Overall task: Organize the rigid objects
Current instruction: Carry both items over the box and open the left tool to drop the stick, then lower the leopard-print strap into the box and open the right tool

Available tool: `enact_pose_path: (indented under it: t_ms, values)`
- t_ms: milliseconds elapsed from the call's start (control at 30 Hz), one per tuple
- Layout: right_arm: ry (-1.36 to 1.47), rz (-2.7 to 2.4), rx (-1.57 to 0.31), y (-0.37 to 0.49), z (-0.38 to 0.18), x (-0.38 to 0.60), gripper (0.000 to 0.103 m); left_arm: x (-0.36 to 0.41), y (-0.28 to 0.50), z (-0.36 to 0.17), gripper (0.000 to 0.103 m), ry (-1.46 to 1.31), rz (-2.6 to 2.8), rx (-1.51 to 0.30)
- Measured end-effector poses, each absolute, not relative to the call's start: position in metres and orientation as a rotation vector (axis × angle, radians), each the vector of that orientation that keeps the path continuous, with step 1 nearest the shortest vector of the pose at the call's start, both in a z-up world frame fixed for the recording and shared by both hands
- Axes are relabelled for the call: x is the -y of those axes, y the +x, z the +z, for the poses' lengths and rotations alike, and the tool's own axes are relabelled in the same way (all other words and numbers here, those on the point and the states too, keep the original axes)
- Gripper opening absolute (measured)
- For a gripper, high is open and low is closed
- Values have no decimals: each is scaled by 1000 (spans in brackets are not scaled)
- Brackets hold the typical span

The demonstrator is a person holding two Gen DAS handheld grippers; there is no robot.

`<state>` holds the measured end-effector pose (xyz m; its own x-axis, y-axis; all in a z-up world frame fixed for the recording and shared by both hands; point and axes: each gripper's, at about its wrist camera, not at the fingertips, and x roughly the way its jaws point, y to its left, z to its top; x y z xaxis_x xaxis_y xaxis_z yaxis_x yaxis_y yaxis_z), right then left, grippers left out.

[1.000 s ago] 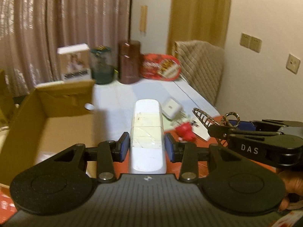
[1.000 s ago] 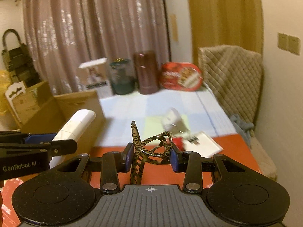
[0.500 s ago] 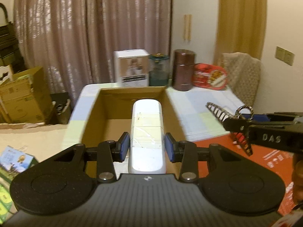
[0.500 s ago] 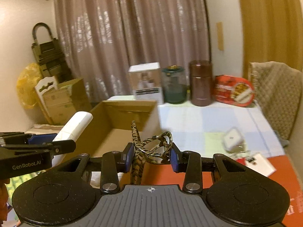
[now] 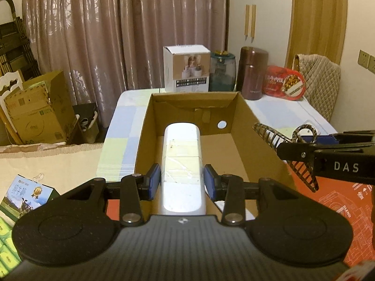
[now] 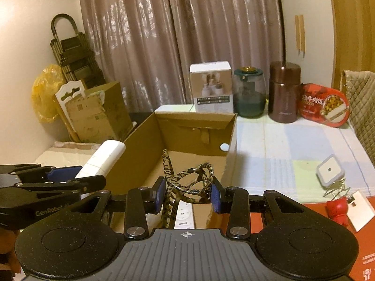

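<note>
My left gripper [image 5: 182, 179] is shut on a long white rounded case [image 5: 182, 154], held lengthwise above the open cardboard box [image 5: 241, 126]. My right gripper [image 6: 187, 193] is shut on a tortoiseshell hair claw clip [image 6: 187, 182], also over the box [image 6: 230, 135]. From the left wrist the clip [image 5: 274, 138] shows at the right, in the right gripper [image 5: 302, 149]. From the right wrist the white case [image 6: 105, 159] shows at the left, in the left gripper [image 6: 77, 178]. A white power strip [image 6: 185, 213] lies on the box floor.
On the table behind the box stand a white carton [image 5: 186, 68], a green jar [image 5: 221, 70], a brown canister [image 5: 252, 72] and a red food package [image 5: 283, 84]. A white charger [image 6: 329, 172], a red figurine [image 6: 337, 210] and a white card [image 6: 358, 210] lie at the right. Cardboard boxes [image 5: 37, 112] stand at the left.
Both grippers swung left with their loads, from over the red mat and the small items to above the open cardboard box. Neither grip has changed.
</note>
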<state>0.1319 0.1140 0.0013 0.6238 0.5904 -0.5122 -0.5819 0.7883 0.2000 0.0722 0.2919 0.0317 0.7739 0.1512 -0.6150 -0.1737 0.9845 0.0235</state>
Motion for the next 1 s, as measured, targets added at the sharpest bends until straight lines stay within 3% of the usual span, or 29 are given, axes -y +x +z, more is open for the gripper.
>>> enact_pose_path:
  t_ms: [1000]
  values:
    - [-14, 674, -654, 148, -25, -133, 36, -311, 97, -7, 32, -6, 170, -753]
